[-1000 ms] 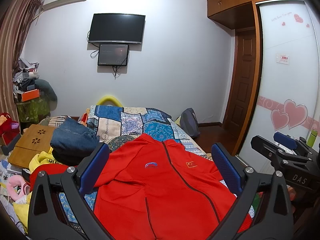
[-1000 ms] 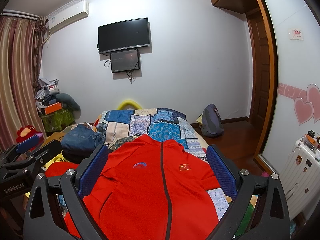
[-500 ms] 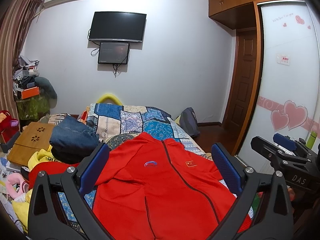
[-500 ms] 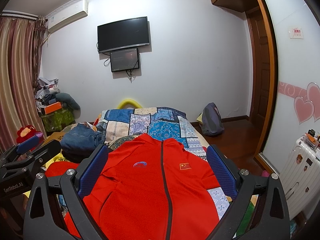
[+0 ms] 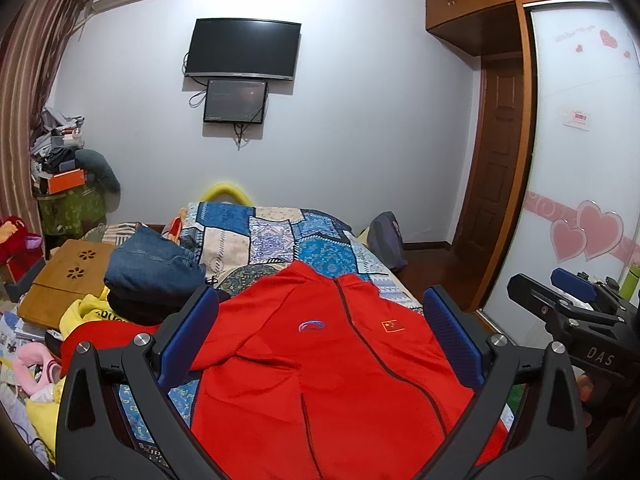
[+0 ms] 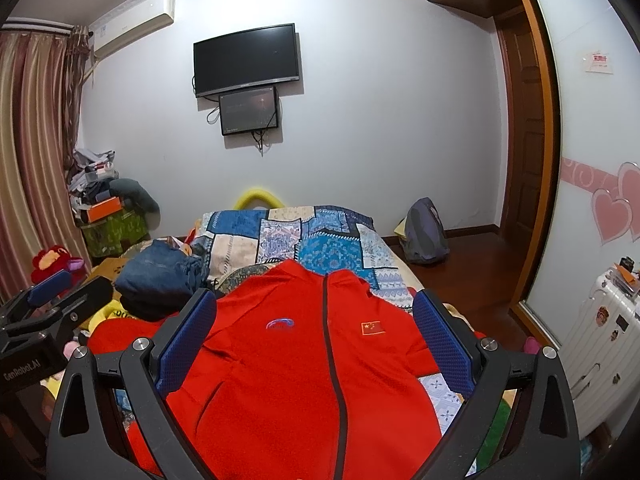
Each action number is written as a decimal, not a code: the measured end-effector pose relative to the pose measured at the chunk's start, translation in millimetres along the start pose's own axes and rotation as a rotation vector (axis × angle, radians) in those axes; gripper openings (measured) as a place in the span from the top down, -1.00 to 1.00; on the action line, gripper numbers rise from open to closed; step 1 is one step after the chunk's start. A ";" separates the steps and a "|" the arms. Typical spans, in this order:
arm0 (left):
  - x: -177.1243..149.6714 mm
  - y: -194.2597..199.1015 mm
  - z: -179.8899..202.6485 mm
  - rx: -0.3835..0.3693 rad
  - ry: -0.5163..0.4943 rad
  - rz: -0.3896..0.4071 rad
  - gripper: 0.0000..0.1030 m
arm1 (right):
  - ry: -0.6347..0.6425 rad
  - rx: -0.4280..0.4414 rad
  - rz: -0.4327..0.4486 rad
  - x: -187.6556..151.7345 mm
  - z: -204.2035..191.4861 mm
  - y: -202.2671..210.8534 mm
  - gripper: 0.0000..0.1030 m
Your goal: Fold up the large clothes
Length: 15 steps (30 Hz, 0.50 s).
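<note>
the bed (image 5: 280,236) fills the room's middle, its one patchwork quilt (image 6: 328,248) giving me a broad flat surface to fold on. on it lies one red jacket (image 5: 320,368), front up, zip closed, collar toward the far wall, spread out so its two sides can be turned inward; the sleeve on my left side is already bunched across the chest. beside it on my left sits one heap of folded jeans (image 5: 152,264), probably parked out of the way. i hold two claws above the jacket's near hem: my left gripper (image 5: 320,336) spread wide and gripping nothing, my right gripper (image 6: 316,332) equally wide and empty. the fold has not begun, i judge; both claws hover apart from the cloth.
</note>
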State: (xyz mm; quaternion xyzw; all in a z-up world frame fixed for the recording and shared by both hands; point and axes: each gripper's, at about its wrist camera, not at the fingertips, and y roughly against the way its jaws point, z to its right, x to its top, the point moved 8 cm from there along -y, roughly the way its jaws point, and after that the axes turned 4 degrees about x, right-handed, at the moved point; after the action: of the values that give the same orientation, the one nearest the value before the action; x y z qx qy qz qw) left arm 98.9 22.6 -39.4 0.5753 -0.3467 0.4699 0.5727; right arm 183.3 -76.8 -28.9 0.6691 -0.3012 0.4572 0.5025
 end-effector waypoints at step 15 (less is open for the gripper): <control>0.3 -64.8 -119.5 0.240 0.041 -0.073 -0.99 | 0.030 -0.009 -0.086 2.3 1.1 -60.9 -0.90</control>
State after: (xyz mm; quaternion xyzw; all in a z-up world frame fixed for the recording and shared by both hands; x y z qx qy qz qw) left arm 142.6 147.1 -72.4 0.6421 -0.2553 0.4986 0.5234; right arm 237.0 -58.6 -51.0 0.6722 -0.2665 0.4439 0.5292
